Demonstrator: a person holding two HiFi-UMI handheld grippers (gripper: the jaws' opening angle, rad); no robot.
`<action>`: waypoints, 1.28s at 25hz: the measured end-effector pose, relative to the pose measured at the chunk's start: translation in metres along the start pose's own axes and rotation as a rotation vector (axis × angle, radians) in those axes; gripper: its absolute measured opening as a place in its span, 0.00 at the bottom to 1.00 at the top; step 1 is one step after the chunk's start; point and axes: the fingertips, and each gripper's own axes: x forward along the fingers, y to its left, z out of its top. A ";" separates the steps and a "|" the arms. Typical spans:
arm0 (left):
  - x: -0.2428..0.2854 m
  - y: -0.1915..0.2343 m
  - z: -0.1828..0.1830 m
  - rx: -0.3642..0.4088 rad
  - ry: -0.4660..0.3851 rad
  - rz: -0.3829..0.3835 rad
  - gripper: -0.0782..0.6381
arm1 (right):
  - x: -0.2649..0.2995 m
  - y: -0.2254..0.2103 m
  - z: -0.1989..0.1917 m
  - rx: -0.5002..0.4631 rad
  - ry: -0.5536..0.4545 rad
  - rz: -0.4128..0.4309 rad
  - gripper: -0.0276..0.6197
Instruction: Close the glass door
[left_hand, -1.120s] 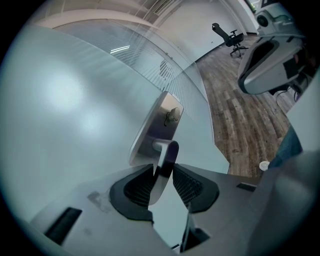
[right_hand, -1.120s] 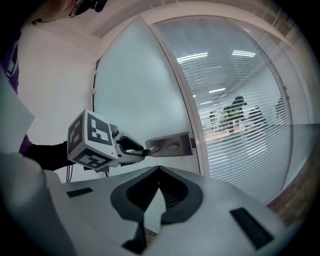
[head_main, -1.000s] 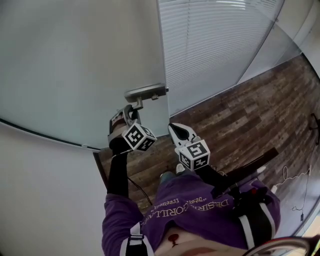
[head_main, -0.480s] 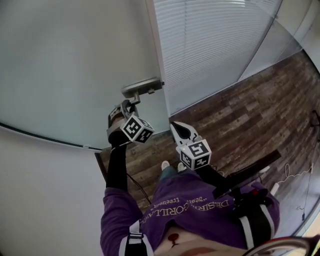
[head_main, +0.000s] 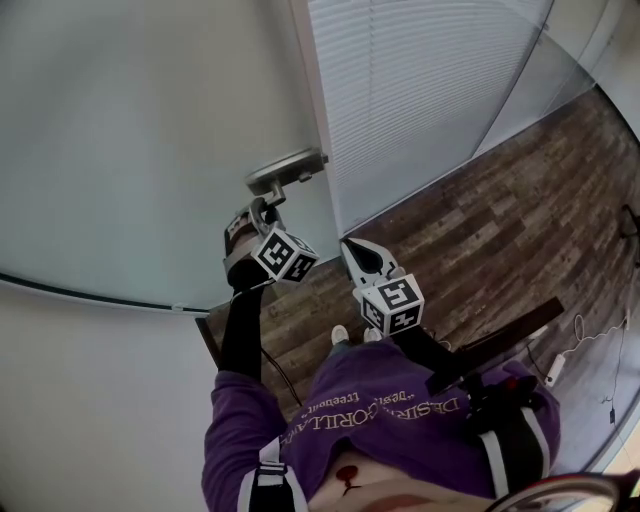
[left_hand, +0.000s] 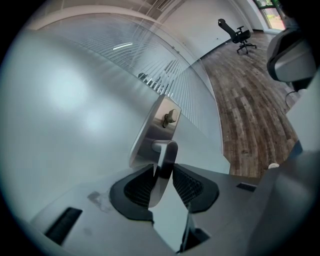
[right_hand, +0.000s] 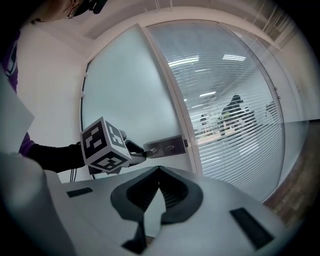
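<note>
The frosted glass door (head_main: 150, 130) fills the upper left of the head view, and its edge runs beside a glass wall with blinds (head_main: 420, 90). A metal handle plate (head_main: 287, 169) sits at the door's edge, with a lever handle (left_hand: 164, 165) below it. My left gripper (head_main: 260, 214) is shut on that lever, and the left gripper view shows both pads (left_hand: 187, 185) pressed against it. Hanging to the right of the door, my right gripper (head_main: 353, 252) is shut and holds nothing. In the right gripper view, the left gripper's cube (right_hand: 103, 145) sits by the handle plate (right_hand: 167, 146).
Wood-plank floor (head_main: 470, 240) spreads to the right. A white wall (head_main: 90, 400) stands at the lower left, with a cable (head_main: 275, 370) hanging beside it. An office chair (left_hand: 239, 34) stands far off down the room. My purple top (head_main: 400, 430) fills the bottom of the head view.
The door's edge and handle plate have shifted a little left and up in the head view. My left gripper stayed shut on the lever and moved with it. The right gripper hardly moved.
</note>
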 end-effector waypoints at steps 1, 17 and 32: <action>0.001 0.001 0.000 -0.001 -0.003 0.002 0.28 | 0.001 0.000 -0.001 -0.002 -0.002 -0.006 0.03; 0.047 0.033 0.006 -0.024 -0.040 0.041 0.28 | 0.030 -0.010 0.010 -0.018 -0.018 -0.071 0.03; 0.103 0.039 0.001 -0.132 -0.016 -0.010 0.28 | 0.049 -0.037 -0.006 -0.020 -0.013 -0.108 0.03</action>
